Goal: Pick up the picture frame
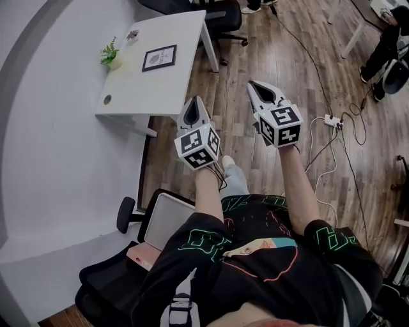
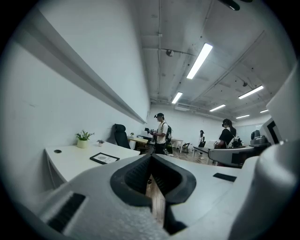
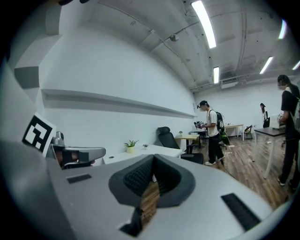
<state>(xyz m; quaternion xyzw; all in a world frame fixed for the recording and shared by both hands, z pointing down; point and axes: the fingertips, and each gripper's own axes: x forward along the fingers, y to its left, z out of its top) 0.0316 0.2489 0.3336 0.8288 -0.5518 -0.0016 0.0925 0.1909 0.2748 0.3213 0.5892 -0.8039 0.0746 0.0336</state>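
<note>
1. The picture frame (image 1: 159, 57) sits in the upper left of the head view. It lies flat on a white desk (image 1: 167, 92), with its dark border around a pale print.
2. A small potted plant (image 1: 110, 54) stands on the same desk just left of the frame. A little dark object (image 1: 133, 34) lies above the plant, towards the top of the picture. A round cable hole (image 1: 107, 99) is near the desk's lower left corner.
3. The left gripper (image 1: 196, 101) is at the centre of the head view, below the desk's lower right corner and over the wood floor (image 1: 255, 57). Its jaws are pressed together to a point with nothing between them. It is well apart from the frame.
4. The right gripper (image 1: 253, 83) is just to the right of centre, over the floor. Its jaws are also pressed together and empty.
5. In the left gripper view the closed tips (image 2: 151, 155) meet at lower centre. The frame (image 2: 104, 158) lies to their left on the desk, with the plant (image 2: 84, 138) further left.
6. In the right gripper view the tips (image 3: 153, 157) are closed at lower centre, with the plant (image 3: 131, 146) above and left of them. I cannot make out the frame there.
7. A black office chair (image 1: 217, 16) stands at the top centre of the head view, and a power strip (image 1: 332, 120) lies on the floor at the right.
</note>
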